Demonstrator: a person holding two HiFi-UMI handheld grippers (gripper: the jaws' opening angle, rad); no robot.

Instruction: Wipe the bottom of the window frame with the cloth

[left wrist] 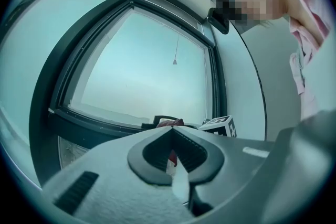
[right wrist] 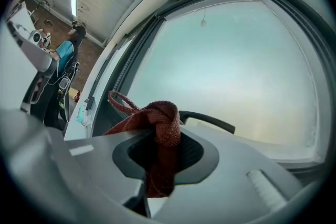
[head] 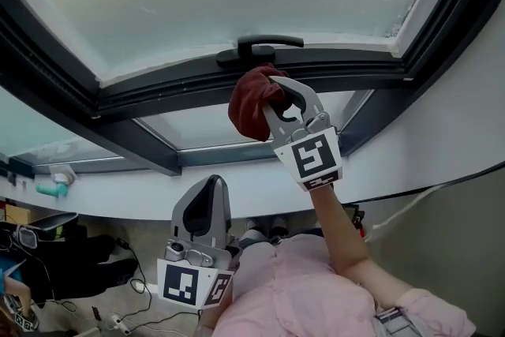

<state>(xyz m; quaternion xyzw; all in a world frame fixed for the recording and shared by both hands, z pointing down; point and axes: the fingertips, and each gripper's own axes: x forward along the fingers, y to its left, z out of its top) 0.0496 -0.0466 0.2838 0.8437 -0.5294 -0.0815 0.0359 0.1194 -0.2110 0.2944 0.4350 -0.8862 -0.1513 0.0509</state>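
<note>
With the right tongs clenched on the cloth and the left tongs closed empty, best press it flat along the frame, sweeping evenly.

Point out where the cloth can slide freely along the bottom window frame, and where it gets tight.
Free: the bottom frame rail left of the handle, up to the corner, and the stretch right of the handle. Crowded: just below the handle, where the right gripper holds the cloth.
</note>
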